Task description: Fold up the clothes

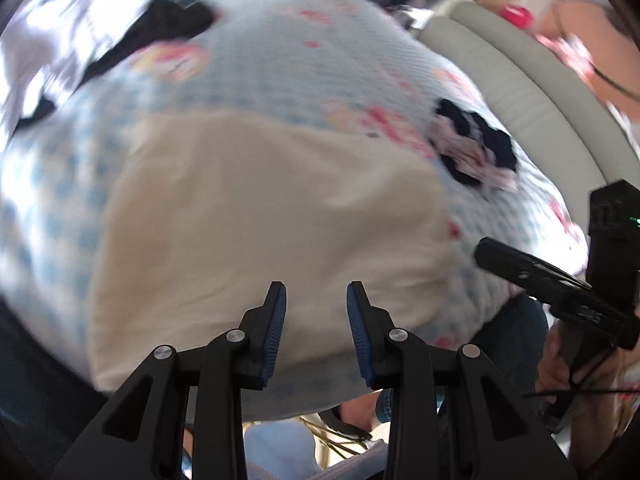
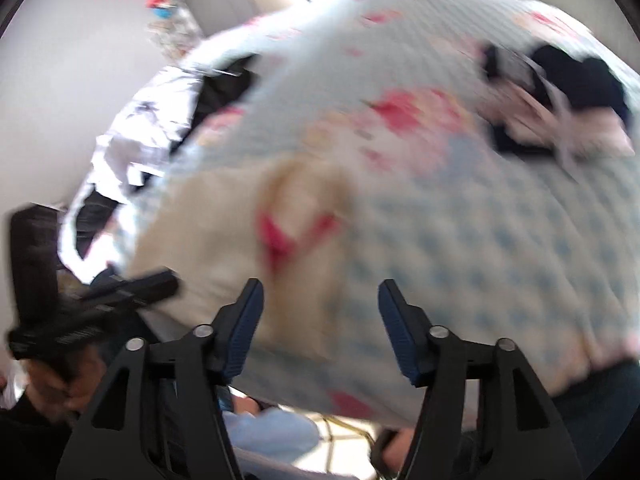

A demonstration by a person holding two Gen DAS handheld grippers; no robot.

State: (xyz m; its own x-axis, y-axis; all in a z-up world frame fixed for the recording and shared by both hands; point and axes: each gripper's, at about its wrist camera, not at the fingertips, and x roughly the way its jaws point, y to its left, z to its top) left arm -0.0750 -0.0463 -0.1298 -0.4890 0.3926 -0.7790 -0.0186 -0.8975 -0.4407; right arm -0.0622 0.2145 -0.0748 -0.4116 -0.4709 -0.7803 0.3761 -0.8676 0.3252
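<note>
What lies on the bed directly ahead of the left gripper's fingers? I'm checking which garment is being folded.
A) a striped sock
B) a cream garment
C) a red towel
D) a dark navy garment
B: in the left wrist view, the cream garment spreads over the blue-checked bedspread just beyond the left gripper.

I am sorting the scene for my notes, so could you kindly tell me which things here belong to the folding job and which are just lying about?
Belonging to the job:
- cream garment spread on the bed
- left hand-held gripper, open
- right hand-held gripper, open

Lying about:
- checked bedcover beneath it
- dark and pink bundle
- black item farther off
</note>
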